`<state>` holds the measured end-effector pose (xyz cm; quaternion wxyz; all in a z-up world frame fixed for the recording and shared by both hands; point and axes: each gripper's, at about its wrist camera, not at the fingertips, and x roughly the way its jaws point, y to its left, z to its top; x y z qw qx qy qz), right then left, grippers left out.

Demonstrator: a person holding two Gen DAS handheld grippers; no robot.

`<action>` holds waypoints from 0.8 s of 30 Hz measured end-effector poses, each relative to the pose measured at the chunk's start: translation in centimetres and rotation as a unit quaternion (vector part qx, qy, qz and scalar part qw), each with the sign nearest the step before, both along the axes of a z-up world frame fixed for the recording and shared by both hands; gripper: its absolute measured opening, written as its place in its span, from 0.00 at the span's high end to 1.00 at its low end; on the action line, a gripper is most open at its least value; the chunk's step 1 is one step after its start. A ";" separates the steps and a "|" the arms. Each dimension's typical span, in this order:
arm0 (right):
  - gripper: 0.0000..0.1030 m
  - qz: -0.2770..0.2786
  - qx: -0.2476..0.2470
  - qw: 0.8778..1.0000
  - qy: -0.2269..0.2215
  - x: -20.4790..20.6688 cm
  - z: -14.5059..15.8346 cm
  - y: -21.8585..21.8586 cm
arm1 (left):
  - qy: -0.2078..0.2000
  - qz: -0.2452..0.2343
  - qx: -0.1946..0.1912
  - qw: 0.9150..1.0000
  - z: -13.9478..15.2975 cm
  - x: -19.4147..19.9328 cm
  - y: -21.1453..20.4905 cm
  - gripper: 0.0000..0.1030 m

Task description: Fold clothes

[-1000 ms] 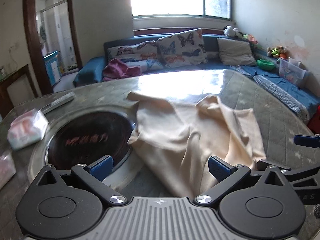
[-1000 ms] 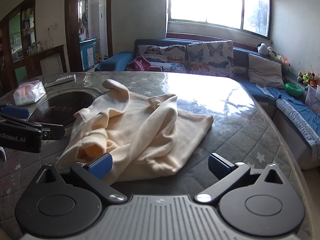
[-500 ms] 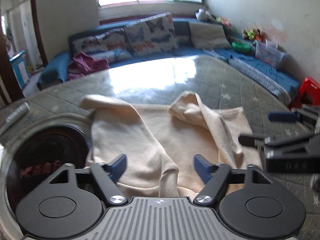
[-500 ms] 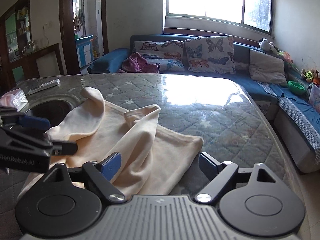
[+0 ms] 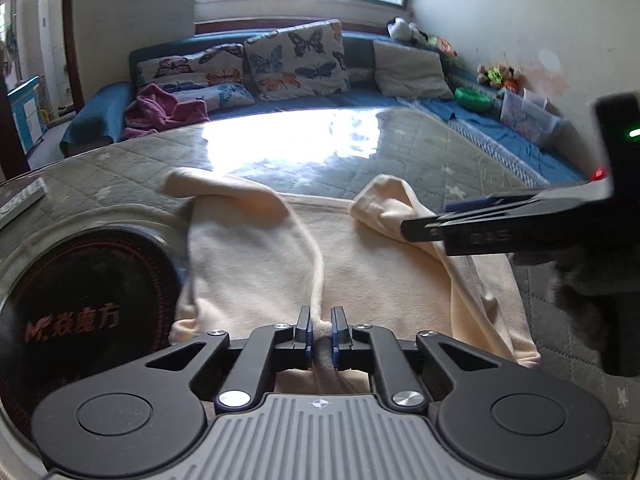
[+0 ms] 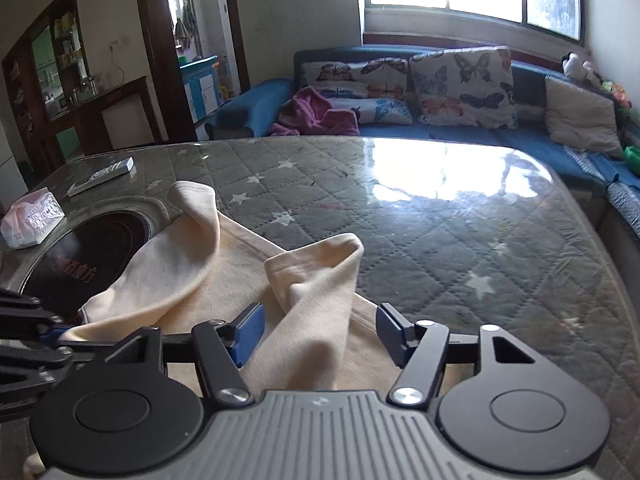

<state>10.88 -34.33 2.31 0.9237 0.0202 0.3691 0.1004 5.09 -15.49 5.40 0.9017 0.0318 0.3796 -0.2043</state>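
Left claw (image 5: pixel 321 334) has just been closing, and its blue pads now pinch a bunched ridge of the cream garment (image 5: pixel 360 264) at its near edge, so that grip looks made. Right claw (image 6: pixel 320 334) has just been closing too, but it sits only half shut: the folded sleeve (image 6: pixel 316 276) runs up between its pads with daylight on both sides, so nothing is gripped there yet. In the left wrist view the right tool shows as a dark bar reaching in over the garment's right sleeve.

The garment itself lies spread on the quilted, star-patterned surface (image 6: pixel 460 240), both sleeves flopped inward across the body, its left side draped over the rim of the round dark cooktop (image 5: pixel 80 304) set into the surface. A tissue pack (image 6: pixel 32 220) and a remote (image 6: pixel 102 176) sit farther off, clear of the work.

So this reads as the grab at the start of the folding, both tools taking the near edge. Next call, as I judge it: the right claw needs to finish closing on cloth, ideally hem and not just the loose sleeve, before any lift. Pull with only the left holding and the garment will likely skew.
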 end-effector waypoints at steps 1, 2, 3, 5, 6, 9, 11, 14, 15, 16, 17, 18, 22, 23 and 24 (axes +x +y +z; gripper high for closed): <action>0.49 -0.001 -0.001 1.000 0.006 0.4 -0.3 0.1 | -0.002 0.005 -0.007 1.000 0.2 -0.4 0.7 0.91; 0.56 0.000 -0.002 1.000 0.011 0.7 -0.6 0.2 | -0.004 0.010 -0.013 1.000 0.5 -0.8 1.3 0.92; 0.66 -0.002 0.000 1.000 0.014 0.7 -0.8 0.1 | -0.006 0.016 -0.015 1.000 0.7 -1.2 1.9 0.92; 0.77 -0.007 0.005 1.000 0.019 0.6 -1.2 0.0 | -0.010 0.027 -0.021 0.999 1.1 -2.1 3.1 0.92; 0.86 -0.009 0.006 1.000 0.017 0.4 -1.2 -0.2 | -0.011 0.033 -0.022 0.999 1.2 -2.5 3.6 0.92; 0.90 -0.027 0.003 1.000 -0.003 -1.1 -0.3 -0.8 | -0.013 0.052 -0.026 0.998 1.4 -3.7 5.2 0.92; 0.90 -0.040 -0.004 0.999 -0.021 -2.6 0.6 -1.4 | -0.012 0.062 -0.030 0.998 1.4 -4.5 6.2 0.92; 0.90 -0.063 -0.012 0.997 -0.044 -5.3 2.1 -2.8 | -0.011 0.070 -0.035 0.997 1.2 -5.5 7.3 0.92; 0.90 -0.072 -0.014 0.996 -0.052 -6.2 2.6 -3.3 | -0.009 0.071 -0.036 0.997 1.1 -5.9 7.6 0.92; 0.90 -0.079 -0.013 0.995 -0.056 -7.0 2.9 -3.8 | -0.008 0.072 -0.037 0.997 1.0 -6.4 7.9 0.92; 0.90 -0.085 -0.012 0.995 -0.059 -7.7 3.2 -4.1 | -0.005 0.072 -0.038 0.997 1.0 -6.8 8.1 0.92; 0.90 -0.099 -0.010 0.993 -0.064 -9.2 3.6 -5.0 | -0.002 0.071 -0.039 0.997 0.9 -7.3 8.3 0.92; 0.90 -0.141 -0.012 0.987 -0.078 -14.0 3.9 -7.1 | 0.008 0.063 -0.044 0.997 0.4 -9.1 9.0 0.92; 0.90 -0.152 -0.012 0.985 -0.076 -14.9 3.7 -7.6 | 0.011 0.061 -0.045 0.997 0.3 -9.5 9.1 0.92; 0.88 -0.163 -0.012 0.984 -0.071 -15.8 3.5 -8.2 | 0.017 0.058 -0.046 0.997 0.1 -9.9 9.1 0.92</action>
